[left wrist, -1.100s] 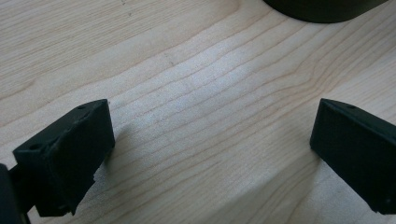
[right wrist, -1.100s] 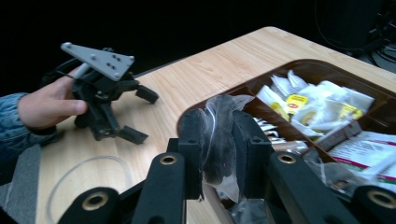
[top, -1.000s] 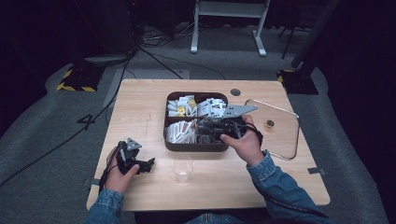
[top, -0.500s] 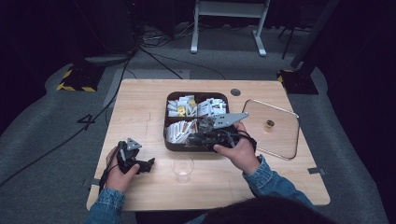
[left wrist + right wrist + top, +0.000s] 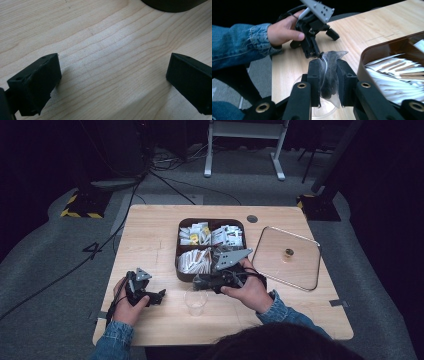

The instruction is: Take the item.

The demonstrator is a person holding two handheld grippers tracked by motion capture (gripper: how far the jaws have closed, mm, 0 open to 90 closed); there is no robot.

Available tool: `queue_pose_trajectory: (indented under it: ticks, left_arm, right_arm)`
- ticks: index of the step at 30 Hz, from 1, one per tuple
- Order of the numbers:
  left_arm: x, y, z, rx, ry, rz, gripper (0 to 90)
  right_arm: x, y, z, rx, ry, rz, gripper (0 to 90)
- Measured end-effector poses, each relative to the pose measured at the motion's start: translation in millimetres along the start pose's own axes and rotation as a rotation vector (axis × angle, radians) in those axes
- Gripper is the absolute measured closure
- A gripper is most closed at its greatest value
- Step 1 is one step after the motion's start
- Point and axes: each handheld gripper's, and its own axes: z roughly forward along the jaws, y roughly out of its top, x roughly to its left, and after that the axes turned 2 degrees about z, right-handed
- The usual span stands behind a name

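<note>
Where the right gripper's jaws cover it, the middle of the pinched packet cannot be seen.

Hidden parts: the packet's contents are hard to make out; any print on it is unreadable. The cup (image 5: 322,112) is cut off by the bottom edge of the right gripper view and half masked by the jaws.

Packet (image 5: 329,75): small clear sachet with dark contents, crumpled, its top corner poking above the pads, its lower end hanging below them.

Packet location: between the right jaws, directly above the clear plastic cup (image 5: 195,301), just in front of the tray.

Right gripper (image 5: 200,281): clamped onto the packet, lying level, pointing toward the person's left.

Left gripper (image 5: 161,295): jaws spread wide, nothing between them, low over bare table (image 5: 105,45).

Tray (image 5: 178,265): dark, divided, compartments full of white sachets (image 5: 192,261).

Lid (image 5: 286,257): clear, flat on the table right of the tray.
</note>
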Motion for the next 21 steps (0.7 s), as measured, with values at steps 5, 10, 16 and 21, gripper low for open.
queue_pose_trajectory:
  ticks: [5,10,16,21]
  left_arm:
    - [0.0,0.0,0.0,0.0,0.0,0.0,0.2]
    - [0.0,0.0,0.0,0.0,0.0,0.0,0.2]
    - [0.0,0.0,0.0,0.0,0.0,0.0,0.2]
    - [0.0,0.0,0.0,0.0,0.0,0.0,0.2]
  right_arm:
    - [3.5,-2.5,7.1,0.04,0.013,-0.008,75.3]
    - [6.1,-5.3,13.9,0.076,0.024,-0.014,75.3]
    - [8.7,-8.6,21.6,0.119,0.031,-0.024,75.1]
    - [8.3,-12.0,27.3,0.154,0.039,-0.015,74.3]
